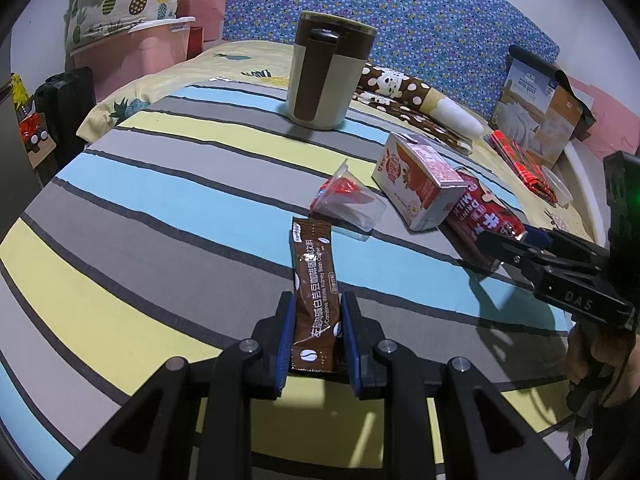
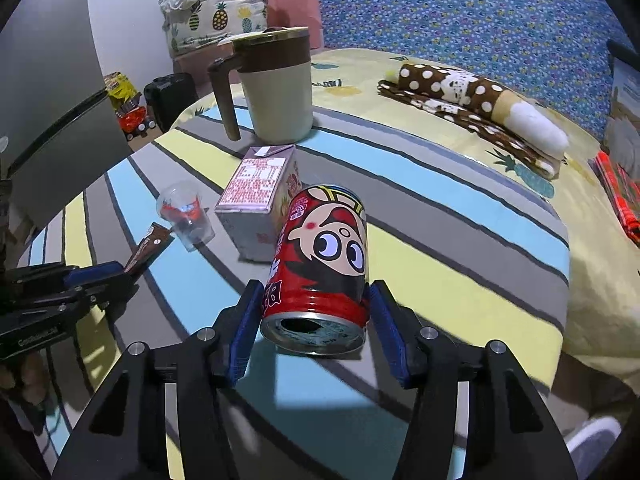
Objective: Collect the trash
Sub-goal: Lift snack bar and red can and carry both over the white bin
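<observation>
Sachet [image 1: 314, 300] clamped in left tongs [image 1: 314, 338]; can [image 2: 320, 272] between right tongs [image 2: 316, 312], contact unclear; lift both straight off the striped cloth [image 1: 160, 216].

A cream-and-brown lidded mug [image 2: 276, 88] is standing upright on the striped cloth [image 1: 160, 216]. Behind it a polka-dot brown blanket roll [image 2: 476, 100] is lying on the pineapple bedsheet [image 2: 532, 176], with a quilt box [image 1: 536, 108] leaning against the blue headboard [image 1: 420, 12].

A home bedroom: a bed [image 1: 248, 60] with pineapple-print sheets fills the upper frame, folded bedding [image 1: 120, 0] upper left, patterned headboard [image 1: 420, 12] behind.
</observation>
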`<state>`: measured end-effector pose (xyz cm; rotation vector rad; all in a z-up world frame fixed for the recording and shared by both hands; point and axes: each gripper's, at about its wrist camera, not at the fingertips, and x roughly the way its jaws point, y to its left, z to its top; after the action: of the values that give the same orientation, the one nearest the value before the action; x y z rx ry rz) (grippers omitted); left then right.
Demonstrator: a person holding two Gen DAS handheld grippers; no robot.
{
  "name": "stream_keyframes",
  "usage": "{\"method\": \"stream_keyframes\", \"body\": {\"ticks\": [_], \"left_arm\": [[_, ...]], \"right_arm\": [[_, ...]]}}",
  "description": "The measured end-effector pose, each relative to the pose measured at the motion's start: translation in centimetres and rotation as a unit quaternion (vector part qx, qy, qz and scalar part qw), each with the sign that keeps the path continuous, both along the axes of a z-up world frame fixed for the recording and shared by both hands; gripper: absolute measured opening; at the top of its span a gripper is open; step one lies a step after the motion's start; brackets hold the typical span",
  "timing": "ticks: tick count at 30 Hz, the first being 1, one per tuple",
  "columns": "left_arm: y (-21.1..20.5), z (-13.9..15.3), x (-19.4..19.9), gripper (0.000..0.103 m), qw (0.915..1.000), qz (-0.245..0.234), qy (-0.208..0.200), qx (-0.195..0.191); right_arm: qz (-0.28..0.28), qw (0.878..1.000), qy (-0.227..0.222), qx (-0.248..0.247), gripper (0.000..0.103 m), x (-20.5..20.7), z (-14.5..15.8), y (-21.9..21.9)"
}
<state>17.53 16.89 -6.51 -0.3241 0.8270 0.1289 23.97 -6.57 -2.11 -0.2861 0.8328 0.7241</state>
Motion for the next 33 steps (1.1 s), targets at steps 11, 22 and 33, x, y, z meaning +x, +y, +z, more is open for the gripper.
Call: {"method": "stream_keyframes", "body": {"ticks": [11, 22, 33], "left_arm": [[-2.8, 0.2, -1.2, 0.024, 0.9996, -0.029, 0.002, 0.003], [-6.5, 0.3, -4.7, 0.024, 0.9969, -0.077, -0.003, -0.017], [-9.3, 1.1, -7.4, 0.024, 0.9936, -0.109, -0.005, -0.030]], "right_arm": [[-0.028, 1.000, 0.005, 0.011, 0.056, -3.6, 0.4, -2.9], [-0.076, 0.996, 0.015, 0.049, 0.056, -8.1, 0.4, -7.5], [-0.112, 0.988, 0.016, 0.103, 0.055, -11.1, 1.0, -10.5]]}}
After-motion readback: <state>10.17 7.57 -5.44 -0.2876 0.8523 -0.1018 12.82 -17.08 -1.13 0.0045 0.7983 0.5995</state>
